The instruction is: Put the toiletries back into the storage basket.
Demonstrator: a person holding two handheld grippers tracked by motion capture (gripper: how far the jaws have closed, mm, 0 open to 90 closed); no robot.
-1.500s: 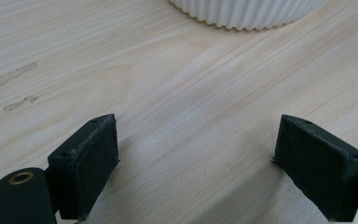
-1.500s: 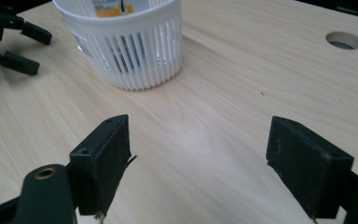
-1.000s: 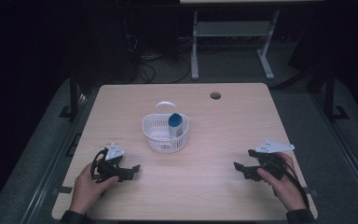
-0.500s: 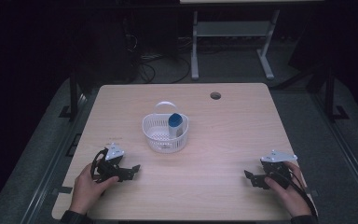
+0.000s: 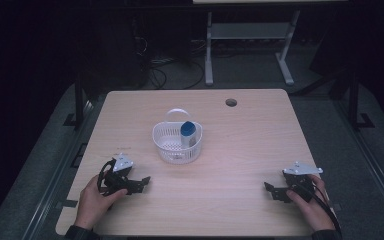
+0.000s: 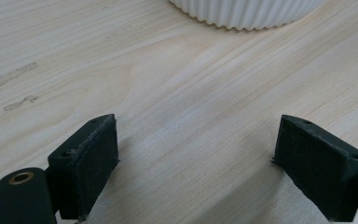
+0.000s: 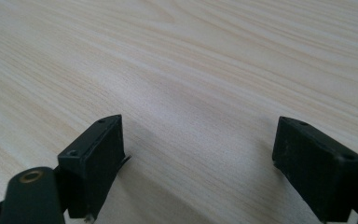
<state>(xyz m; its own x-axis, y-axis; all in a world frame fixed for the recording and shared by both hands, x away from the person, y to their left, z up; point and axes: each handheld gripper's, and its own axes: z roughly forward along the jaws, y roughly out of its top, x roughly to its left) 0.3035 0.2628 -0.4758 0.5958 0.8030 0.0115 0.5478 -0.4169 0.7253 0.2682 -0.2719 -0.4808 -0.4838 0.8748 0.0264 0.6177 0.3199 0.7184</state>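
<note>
So from my end: the round white plastic slotted basket (image 5: 177, 144) sits about mid-table on the pale wood-grain tabletop (image 5: 240, 145), its thin white handle arching up at the far side. Inside it, on the right, stands a small white bottle with a blue cap (image 5: 188, 134), long axis upright, cap pointing up, leaning against the basket wall as far as I can tell.

The left gripper (image 5: 141, 183) rests low on the table, near the basket and on the person's side of it, to the left. Its jaws are spread wide, nothing between them but wood, aimed at the basket's ribbed base.

The right gripper (image 5: 272, 191) is well apart from the basket, toward the near right corner. Its jaws have just been opening and stand wide, bare table between them.
</note>
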